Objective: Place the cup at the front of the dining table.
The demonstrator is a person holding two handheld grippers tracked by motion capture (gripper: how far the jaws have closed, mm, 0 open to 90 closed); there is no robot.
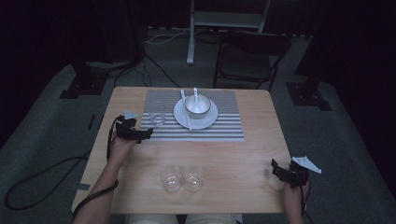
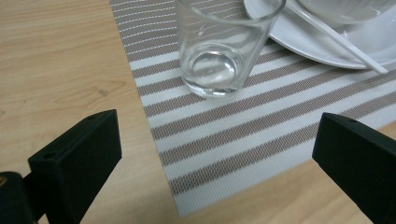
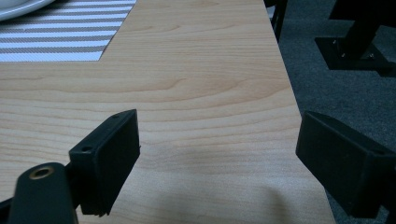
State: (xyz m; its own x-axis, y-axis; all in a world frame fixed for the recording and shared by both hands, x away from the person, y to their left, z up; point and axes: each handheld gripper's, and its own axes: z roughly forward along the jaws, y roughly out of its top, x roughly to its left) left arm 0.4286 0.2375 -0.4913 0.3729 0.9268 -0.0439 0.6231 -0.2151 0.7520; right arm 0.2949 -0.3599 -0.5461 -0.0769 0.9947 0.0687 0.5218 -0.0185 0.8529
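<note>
A clear glass (image 1: 158,115) (image 2: 219,44) stands upright on the left part of a striped placemat (image 1: 219,128) (image 2: 243,135). My left gripper (image 1: 140,133) (image 2: 215,158) is open just short of the mat's near left corner, with the glass a little ahead of its jaws and nothing between them. A white plate (image 1: 205,122) (image 2: 299,44) on the mat carries a metal bowl (image 1: 198,105), a spoon and a chopstick (image 2: 336,39). My right gripper (image 1: 282,172) (image 3: 219,154) is open over the table's near right edge, holding nothing.
Two more clear glasses (image 1: 171,178) (image 1: 193,178) stand side by side near the table's front edge. A dark chair (image 1: 252,56) sits beyond the far side. The table's right edge (image 3: 299,107) drops to grey carpet with a black stand base (image 3: 355,53).
</note>
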